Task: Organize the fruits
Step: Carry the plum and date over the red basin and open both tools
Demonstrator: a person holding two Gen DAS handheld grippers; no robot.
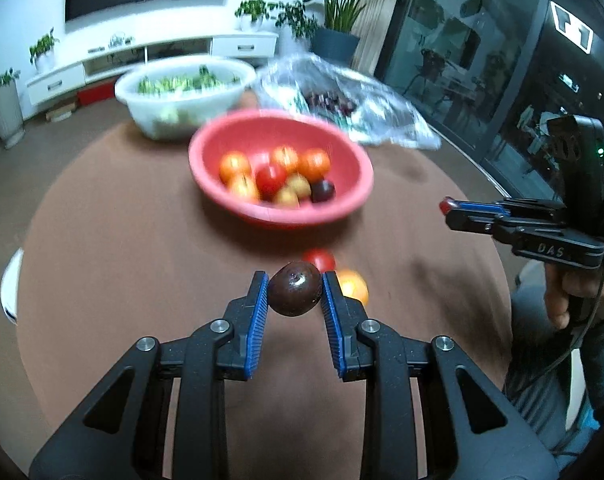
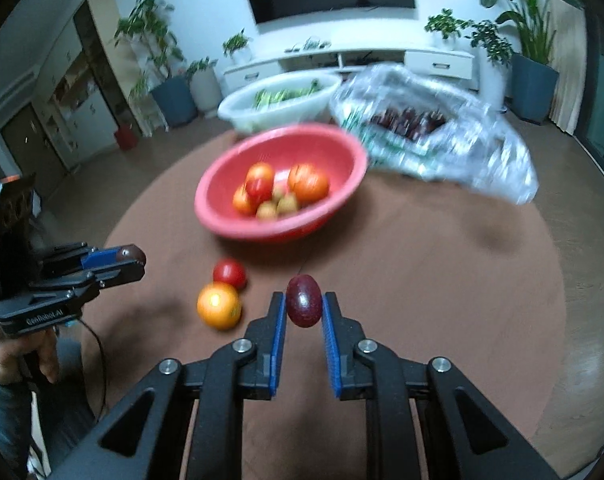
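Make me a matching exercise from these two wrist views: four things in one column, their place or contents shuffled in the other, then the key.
1. dark plum
2. orange fruit
3. pink bowl
4. white basin

A. holds green vegetables
B. lies loose on the brown table beside a red fruit
C. clamped in the left gripper
D. holds mixed red and orange fruits

Pairs: 1-C, 2-B, 3-D, 4-A

Dim indoor light, strong fisheye warp w/ dark corners, motion blur on red bowl & bag.
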